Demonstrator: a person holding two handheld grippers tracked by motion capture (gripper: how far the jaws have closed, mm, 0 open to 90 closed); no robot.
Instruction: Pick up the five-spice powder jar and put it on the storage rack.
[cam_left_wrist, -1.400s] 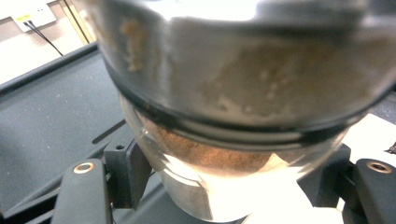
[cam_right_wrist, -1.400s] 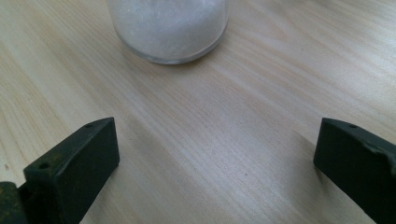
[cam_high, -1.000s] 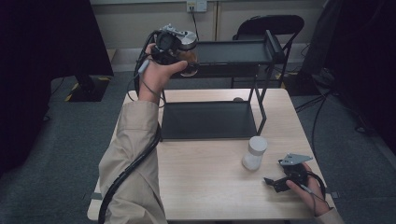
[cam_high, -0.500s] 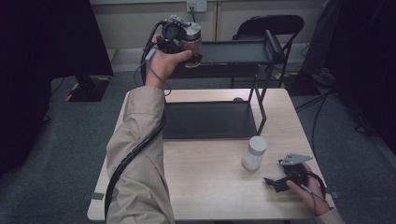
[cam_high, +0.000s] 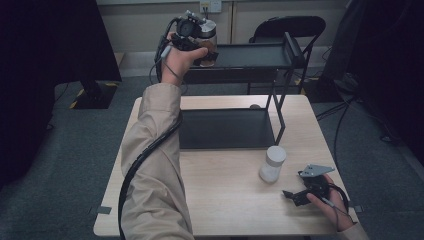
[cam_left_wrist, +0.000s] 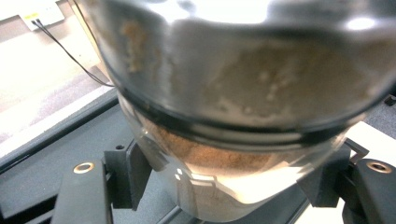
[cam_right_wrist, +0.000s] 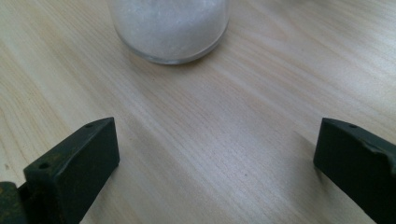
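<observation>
While it is being held at top centre of the high view, above the black metal shelf (cam_high: 250, 55) | glass jar (cam_high: 206, 42) of brown powder is being clamped by left gripper (cam_high: 192, 35) | right gripper (cam_high: 300, 192), jaws apart, is being rested on pale wood-grain table (cam_high: 225, 200) near white-powder jar (cam_high: 272, 164).

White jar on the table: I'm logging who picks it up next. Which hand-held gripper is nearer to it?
Right. The right hand-held gripper sits on the table just beside the white jar, jaws open; the left hand-held gripper holds a brown jar up by the shelf.
</observation>
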